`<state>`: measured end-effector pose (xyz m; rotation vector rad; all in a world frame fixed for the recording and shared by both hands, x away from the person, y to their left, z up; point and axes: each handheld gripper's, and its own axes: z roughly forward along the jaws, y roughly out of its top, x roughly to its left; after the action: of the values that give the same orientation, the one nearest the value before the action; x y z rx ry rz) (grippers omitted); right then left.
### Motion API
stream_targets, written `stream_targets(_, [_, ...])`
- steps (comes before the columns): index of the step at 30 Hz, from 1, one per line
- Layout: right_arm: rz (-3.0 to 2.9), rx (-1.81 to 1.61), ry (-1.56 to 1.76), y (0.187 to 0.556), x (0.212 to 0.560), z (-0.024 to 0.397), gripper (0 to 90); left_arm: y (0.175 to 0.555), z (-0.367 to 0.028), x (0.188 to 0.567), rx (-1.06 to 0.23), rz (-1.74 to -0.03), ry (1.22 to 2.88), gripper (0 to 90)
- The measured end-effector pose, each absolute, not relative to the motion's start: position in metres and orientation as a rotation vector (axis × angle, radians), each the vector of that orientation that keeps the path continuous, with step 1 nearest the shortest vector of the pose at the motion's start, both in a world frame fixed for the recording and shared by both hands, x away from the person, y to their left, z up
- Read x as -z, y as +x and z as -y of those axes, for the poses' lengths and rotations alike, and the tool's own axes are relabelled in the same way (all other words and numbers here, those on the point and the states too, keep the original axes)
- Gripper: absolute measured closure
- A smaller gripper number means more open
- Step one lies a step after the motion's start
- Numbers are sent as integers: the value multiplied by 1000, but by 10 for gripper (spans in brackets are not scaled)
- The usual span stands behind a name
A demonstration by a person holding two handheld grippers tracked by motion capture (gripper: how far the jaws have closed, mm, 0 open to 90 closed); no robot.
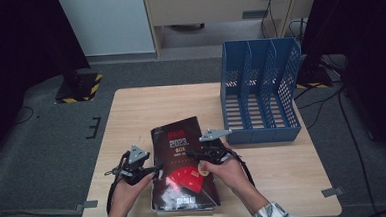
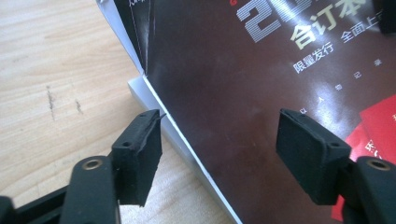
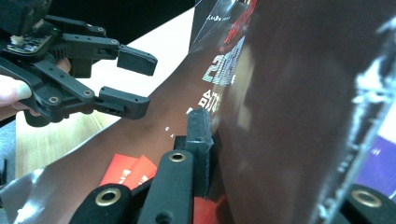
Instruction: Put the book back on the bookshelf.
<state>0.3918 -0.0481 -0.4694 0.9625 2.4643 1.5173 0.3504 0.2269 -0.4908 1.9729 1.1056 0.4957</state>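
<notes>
A dark magazine (image 1: 183,164) with red and white print lies on the near middle of the wooden surface (image 1: 131,111), on top of other issues. The right gripper (image 1: 209,155) is clenched on its cover, lifting that sheet at the right edge. The left gripper (image 1: 151,169) sits at the magazine's left edge, jaws released, straddling the edge without pressing. A blue file rack (image 1: 260,90) stands well apart at the far right.

High view is soft and low-res, lit from above; the table (image 1: 264,160) is bright, while the floor and corners around it go very dark. The glossy magazine (image 1: 181,164) on the table shows pale glare near its lower edge. In left gripper view it's sharp, w/ white sheen on the cover. In right gripper view the cover nearest the lens is blurred, w/ glare streaks.
</notes>
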Motion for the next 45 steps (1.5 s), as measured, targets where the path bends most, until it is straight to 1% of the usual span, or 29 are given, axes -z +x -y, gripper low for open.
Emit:
stream_targets(11, [-2411, -1534, 889, 395, 454, 52, 826, 357, -228, 488, -480, -1076, 1941, 235])
stream_targets(12, [-2402, -1539, 896, 397, 453, 52, 830, 364, -230, 486, -486, -1077, 1900, 233])
stream_targets(18, [-2340, -1560, 881, 410, 440, 50, 839, 383, -230, 483, -474, -1061, 1842, 208])
stream_targets(23, [-2283, -1579, 830, 411, 430, 51, 846, 378, -225, 487, -471, -1038, 1855, 204])
stream_targets(32, [-2248, -1605, 804, 402, 429, 54, 852, 369, -217, 487, -468, -987, 1889, 197])
stream_targets(39, [-2248, -1624, 792, 401, 427, 54, 854, 373, -216, 492, -433, -988, 1911, 194])
stream_targets(45, [-2248, -1637, 787, 401, 427, 53, 855, 376, -213, 499, -370, -999, 1939, 192])
